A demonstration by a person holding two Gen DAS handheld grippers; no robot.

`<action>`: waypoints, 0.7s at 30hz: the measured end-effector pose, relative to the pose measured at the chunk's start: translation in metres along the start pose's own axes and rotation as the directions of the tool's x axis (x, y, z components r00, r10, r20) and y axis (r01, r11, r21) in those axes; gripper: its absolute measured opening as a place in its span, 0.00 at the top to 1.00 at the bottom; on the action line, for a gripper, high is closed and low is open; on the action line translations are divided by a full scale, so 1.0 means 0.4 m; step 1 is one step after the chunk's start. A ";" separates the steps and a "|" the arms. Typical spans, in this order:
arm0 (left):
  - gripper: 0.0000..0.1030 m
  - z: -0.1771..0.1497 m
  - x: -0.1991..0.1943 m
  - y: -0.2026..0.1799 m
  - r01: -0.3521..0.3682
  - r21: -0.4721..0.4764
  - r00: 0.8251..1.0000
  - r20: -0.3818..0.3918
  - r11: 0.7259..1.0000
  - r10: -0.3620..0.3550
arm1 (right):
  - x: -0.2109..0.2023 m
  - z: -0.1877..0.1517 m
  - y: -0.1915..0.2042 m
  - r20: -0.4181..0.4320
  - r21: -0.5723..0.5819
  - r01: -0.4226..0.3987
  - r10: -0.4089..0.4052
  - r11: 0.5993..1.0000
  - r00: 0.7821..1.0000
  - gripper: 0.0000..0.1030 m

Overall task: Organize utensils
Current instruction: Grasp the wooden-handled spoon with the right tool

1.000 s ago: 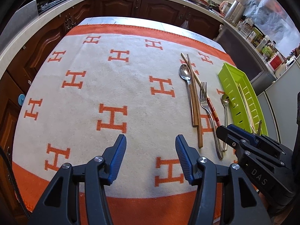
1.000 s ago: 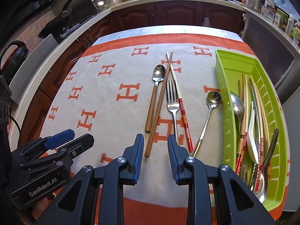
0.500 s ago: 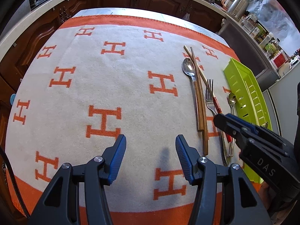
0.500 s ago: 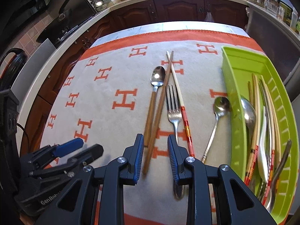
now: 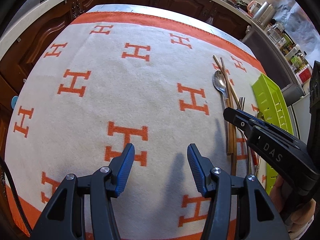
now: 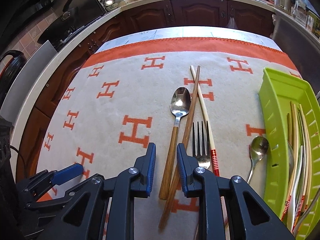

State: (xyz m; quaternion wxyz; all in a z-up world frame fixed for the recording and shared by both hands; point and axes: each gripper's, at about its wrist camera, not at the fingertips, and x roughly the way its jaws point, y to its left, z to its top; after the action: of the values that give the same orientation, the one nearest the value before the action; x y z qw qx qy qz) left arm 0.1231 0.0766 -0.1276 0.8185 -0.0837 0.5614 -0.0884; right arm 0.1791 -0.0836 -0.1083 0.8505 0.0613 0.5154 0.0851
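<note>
Partly done, by the look of it: green tray (image 6: 274, 92) right of the right claw (image 6: 166, 167) already holds chopsticks and spoons. Left on the desk: wooden-handled spoon (image 6: 180, 104) and brown chopstick (image 6: 190, 116) between its narrowing, closing, not yet pinching jaws; fork (image 6: 200, 140), striped chopstick (image 6: 206, 118), small spoon (image 6: 258, 150) just right. Left claw (image 5: 160, 168) spread, empty.

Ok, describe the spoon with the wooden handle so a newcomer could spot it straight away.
Start at the green tray on the right of the orange-and-white cloth, then look left to the loose utensils lying on the cloth. The wooden-handled spoon is leftmost, beside a dark chopstick. Unlike the all-metal spoon by the tray, it has a steel bowl on a brown handle.
</note>
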 end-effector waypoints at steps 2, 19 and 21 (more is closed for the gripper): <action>0.48 0.004 0.002 0.002 0.003 0.003 1.000 0.006 1.000 -0.003 | 0.011 0.007 0.003 0.000 -0.004 0.005 -0.005 1.000 1.000 0.83; 0.44 0.012 0.008 0.000 0.003 0.013 1.000 0.010 1.000 -0.003 | 0.050 0.006 0.034 -0.003 -0.036 0.069 -0.069 0.997 0.998 0.90; 0.44 0.011 0.004 0.003 0.003 0.003 1.000 0.009 1.000 -0.003 | 0.049 0.008 0.026 -0.010 -0.011 0.056 -0.056 0.998 0.998 0.93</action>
State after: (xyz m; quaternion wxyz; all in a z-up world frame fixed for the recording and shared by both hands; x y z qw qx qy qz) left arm 0.1279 0.0777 -0.1279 0.8210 -0.0835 0.5576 -0.0899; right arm 0.1901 -0.0694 -0.1217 0.8502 0.0420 0.5209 0.0644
